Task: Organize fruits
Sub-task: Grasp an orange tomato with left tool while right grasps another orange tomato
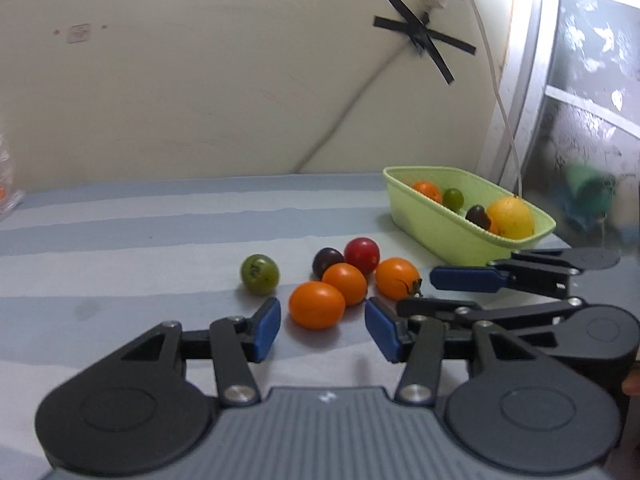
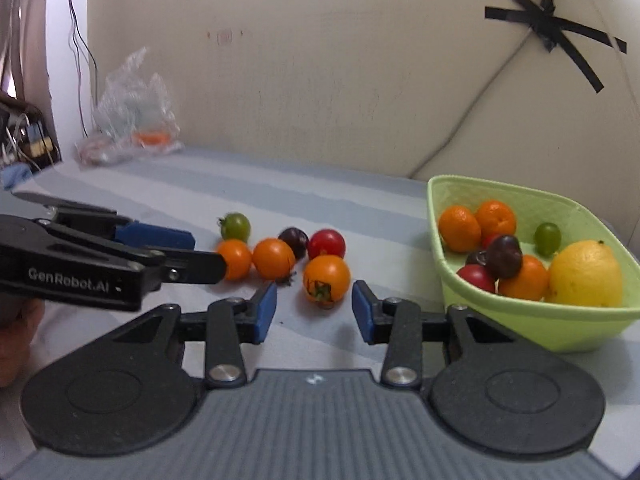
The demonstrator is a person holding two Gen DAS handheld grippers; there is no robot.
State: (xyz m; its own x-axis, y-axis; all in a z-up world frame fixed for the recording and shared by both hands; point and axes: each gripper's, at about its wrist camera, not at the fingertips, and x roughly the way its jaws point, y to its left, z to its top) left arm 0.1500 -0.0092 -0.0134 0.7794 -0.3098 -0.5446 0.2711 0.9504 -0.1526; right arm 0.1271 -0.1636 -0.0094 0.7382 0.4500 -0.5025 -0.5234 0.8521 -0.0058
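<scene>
With both grippers converging on one cluster, collision is the main risk. Left gripper (image 1: 322, 326) is open, nothing held, jaws either side of the nearest orange fruit (image 1: 317, 305), pads apart from it. Right gripper (image 2: 314, 312) is also open and empty, lined up on the stemmed orange fruit (image 2: 327, 278). Six loose fruits sit bunched on the striped cloth (image 1: 120, 240); the green one (image 1: 259, 274) sits slightly apart. Bin (image 2: 532, 320) is to the right, part-filled, with a lemon (image 2: 585, 274) inside.

Risks:
- gripper linkages already overlap in the left view, so they may clash
- closing on round fruit off-centre likely squirts it out
- touching neighbours get nudged and roll
- soft skins may split.
</scene>
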